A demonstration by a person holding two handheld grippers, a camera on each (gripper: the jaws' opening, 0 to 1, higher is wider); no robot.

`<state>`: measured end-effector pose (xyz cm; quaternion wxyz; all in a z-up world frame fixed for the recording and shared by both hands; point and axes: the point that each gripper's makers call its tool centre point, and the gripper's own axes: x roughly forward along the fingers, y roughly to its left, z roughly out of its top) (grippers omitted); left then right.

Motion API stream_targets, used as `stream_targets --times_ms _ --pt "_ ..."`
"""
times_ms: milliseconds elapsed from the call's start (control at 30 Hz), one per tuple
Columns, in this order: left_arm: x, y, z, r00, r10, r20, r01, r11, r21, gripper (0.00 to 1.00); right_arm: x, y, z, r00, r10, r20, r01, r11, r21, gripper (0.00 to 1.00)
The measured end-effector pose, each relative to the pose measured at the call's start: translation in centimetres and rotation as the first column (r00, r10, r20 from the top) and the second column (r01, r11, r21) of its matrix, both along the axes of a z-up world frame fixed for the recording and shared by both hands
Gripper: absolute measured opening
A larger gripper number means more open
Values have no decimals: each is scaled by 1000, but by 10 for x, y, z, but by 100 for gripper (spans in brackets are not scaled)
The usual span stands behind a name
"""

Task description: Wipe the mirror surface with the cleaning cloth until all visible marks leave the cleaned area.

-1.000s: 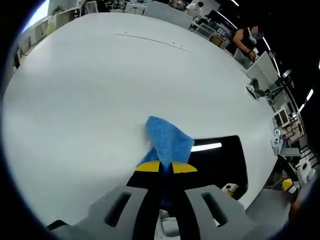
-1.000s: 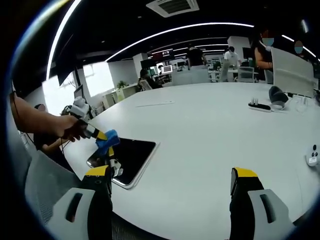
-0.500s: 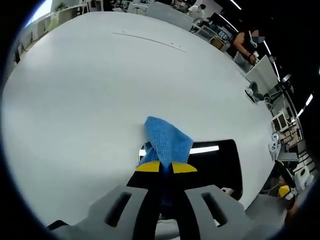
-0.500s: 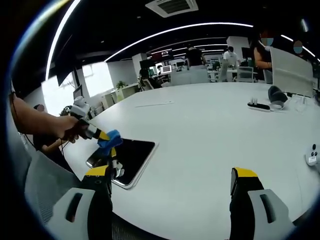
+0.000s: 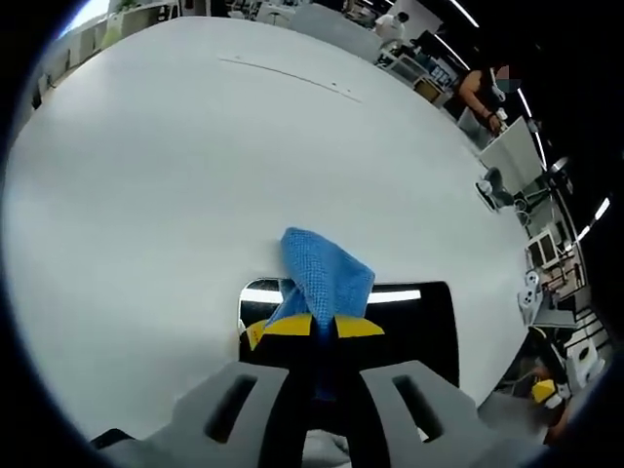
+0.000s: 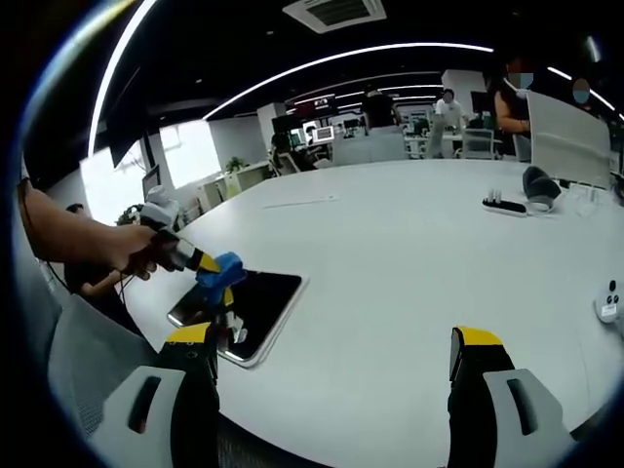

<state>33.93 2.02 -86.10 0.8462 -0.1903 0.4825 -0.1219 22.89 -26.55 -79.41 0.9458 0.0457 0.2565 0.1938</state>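
One rectangular mirror [image 6: 241, 311] lay flat on the white table [image 6: 409, 283] near its edge, its long axis running from that edge toward the table's middle. Above the mirror, the left gripper [image 6: 210, 266] was clenched on the blue cleaning cloth [image 5: 327, 274], which pointed forward past the jaws. Beside the mirror, the right gripper [image 6: 331, 356] hung with jaws spread wide, grasping nothing.

The blue cleaning cloth [image 5: 325, 276] and the left tool [image 5: 323, 327] cover the mirror's [image 5: 419, 322] middle and near edge. Marks on its glass cannot be made out. In the right gripper view, the cloth hides the mirror's far-left corner.
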Motion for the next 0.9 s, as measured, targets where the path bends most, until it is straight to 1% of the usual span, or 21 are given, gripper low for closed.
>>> stream_targets --times_ms 33,200,500,600,733,900 --pt "-1 -5 0 1000 -8 -2 8 1000 -1 3 0 0 0 1000 1 -1 -1 1000 -1 99" --pt "3 -18 0 1000 -27 7 27 1000 10 3 0 0 1 1000 -2 2 2 1000 1 99" --pt "3 -36 0 1000 -25 6 25 1000 8 3 -1 0 1 1000 0 3 0 1000 1 99" --pt "3 -41 0 1000 -25 7 25 1000 3 3 -1 0 1 1000 0 3 0 1000 3 99" --pt "5 -47 0 1000 -12 -12 12 1000 -15 3 0 0 0 1000 3 -1 -3 1000 1 99" --pt "5 -52 -1 1000 -17 -13 17 1000 -12 3 -1 0 -1 1000 5 -4 -5 1000 -2 99"
